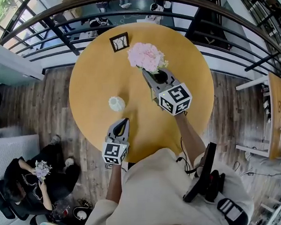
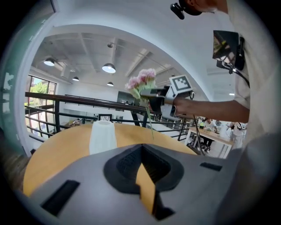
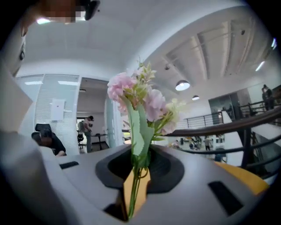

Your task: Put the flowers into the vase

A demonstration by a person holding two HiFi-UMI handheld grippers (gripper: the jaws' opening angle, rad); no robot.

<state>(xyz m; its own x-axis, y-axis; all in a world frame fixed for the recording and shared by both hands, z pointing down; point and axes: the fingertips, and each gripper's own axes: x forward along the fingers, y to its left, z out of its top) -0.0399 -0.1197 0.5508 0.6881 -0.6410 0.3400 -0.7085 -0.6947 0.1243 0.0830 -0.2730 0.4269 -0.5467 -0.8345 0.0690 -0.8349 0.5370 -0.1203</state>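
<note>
A bunch of pink flowers (image 1: 146,56) with green stems is held up over the far part of the round yellow table (image 1: 87,89). My right gripper (image 1: 145,72) is shut on the stems, which run down between its jaws in the right gripper view, with the flowers (image 3: 136,94) above them. The small white vase (image 1: 116,104) stands upright near the table's middle, left of and nearer than the flowers. My left gripper (image 1: 125,121) hovers just in front of the vase with its jaws together and nothing in them. The left gripper view has the vase (image 2: 102,137) ahead and the flowers (image 2: 141,81) raised behind it.
A small dark-framed card (image 1: 119,42) stands at the table's far edge. A dark metal railing (image 1: 126,16) curves behind the table. A person (image 1: 22,181) sits on the floor at the lower left. Wooden floor surrounds the table.
</note>
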